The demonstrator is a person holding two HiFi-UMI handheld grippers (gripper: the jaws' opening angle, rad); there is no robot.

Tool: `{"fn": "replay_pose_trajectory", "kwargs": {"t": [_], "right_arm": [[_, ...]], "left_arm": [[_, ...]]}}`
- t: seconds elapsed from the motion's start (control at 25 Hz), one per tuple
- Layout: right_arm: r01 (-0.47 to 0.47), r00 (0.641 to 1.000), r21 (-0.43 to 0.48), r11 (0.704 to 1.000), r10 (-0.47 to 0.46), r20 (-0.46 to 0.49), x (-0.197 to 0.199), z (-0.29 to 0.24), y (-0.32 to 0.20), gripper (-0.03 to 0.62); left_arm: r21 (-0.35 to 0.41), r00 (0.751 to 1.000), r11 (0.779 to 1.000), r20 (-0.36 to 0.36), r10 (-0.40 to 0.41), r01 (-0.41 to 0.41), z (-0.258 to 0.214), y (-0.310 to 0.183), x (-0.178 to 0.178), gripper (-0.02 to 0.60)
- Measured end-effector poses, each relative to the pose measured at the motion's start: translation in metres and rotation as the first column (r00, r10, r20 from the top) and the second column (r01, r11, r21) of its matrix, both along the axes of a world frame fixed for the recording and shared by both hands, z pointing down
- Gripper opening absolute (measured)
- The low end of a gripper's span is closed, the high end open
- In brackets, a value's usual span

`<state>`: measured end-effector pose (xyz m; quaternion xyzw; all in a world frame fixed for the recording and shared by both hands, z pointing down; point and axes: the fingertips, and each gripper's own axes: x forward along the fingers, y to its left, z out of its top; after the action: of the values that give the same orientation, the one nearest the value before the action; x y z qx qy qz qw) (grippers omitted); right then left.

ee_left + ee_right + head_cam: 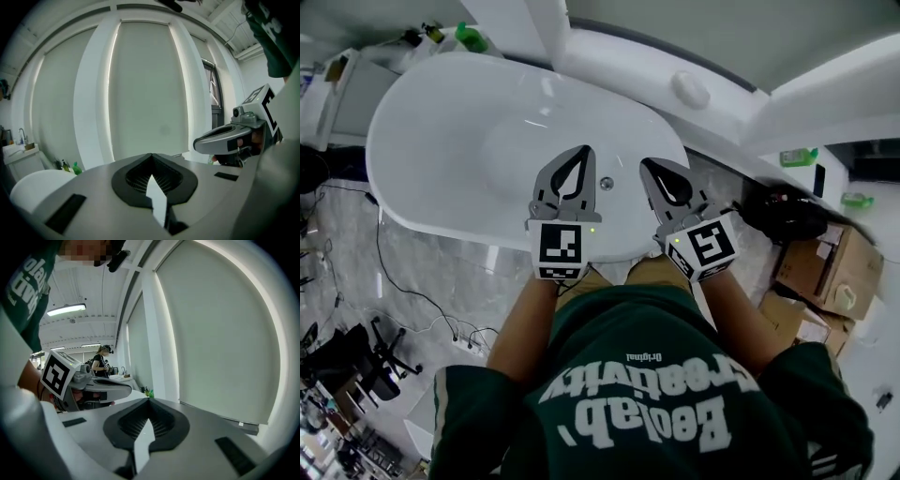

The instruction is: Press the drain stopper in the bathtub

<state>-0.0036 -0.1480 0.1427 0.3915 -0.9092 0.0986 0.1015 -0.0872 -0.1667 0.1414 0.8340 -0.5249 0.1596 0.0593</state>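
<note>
Here the white bathtub (431,150) fills the upper left of the head view, and everything can be placed from it. Beyond its far left end stands a green bottle (470,37). Over the tub's near end, the left gripper (583,150) hangs with its jaws closed tip to tip on nothing. Its own view shows the tips meeting against a pale window blind (140,89), not the tub. Just right of it, low on the tub's inner slope, sits a small round grey fitting (607,184), which I take for the drain stopper (it is too small to be sure). Right again, over the tub's near rim, the right gripper (646,163) is likewise closed and empty. Past the tub's right side, cardboard boxes (811,272) lie on the floor.

The stopper is likely a rigid, smooth metal cap on a spring, so it wants pushing, not grasping. A closed pair of jaws set squarely on the cap's centre should do. Off-centre, the tips may skid onto the glossy tub wall.
</note>
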Motion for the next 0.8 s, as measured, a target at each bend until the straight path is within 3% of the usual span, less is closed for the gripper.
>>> {"fn": "replay_pose_trajectory", "kwargs": {"t": [0.24,0.56,0.8], "right_arm": [[0.008,0.999,0.103,0.995,-0.012,0.038,0.005,-0.051,0.014,0.012],[-0.007,0.997,0.206,0.979,-0.008,0.071,0.017,-0.089,0.024,0.012],[-0.019,0.998,0.224,0.974,0.007,0.056,0.015,-0.088,0.027,0.012]], "left_arm": [[0.105,0.999,0.994,-0.015,0.033,-0.031,-0.054,0.019,0.017,0.006],[0.244,0.999,0.969,-0.03,0.038,-0.03,-0.111,0.034,0.02,0.006],[0.263,0.999,0.965,-0.041,0.024,-0.012,-0.115,0.04,0.014,0.006]]}}
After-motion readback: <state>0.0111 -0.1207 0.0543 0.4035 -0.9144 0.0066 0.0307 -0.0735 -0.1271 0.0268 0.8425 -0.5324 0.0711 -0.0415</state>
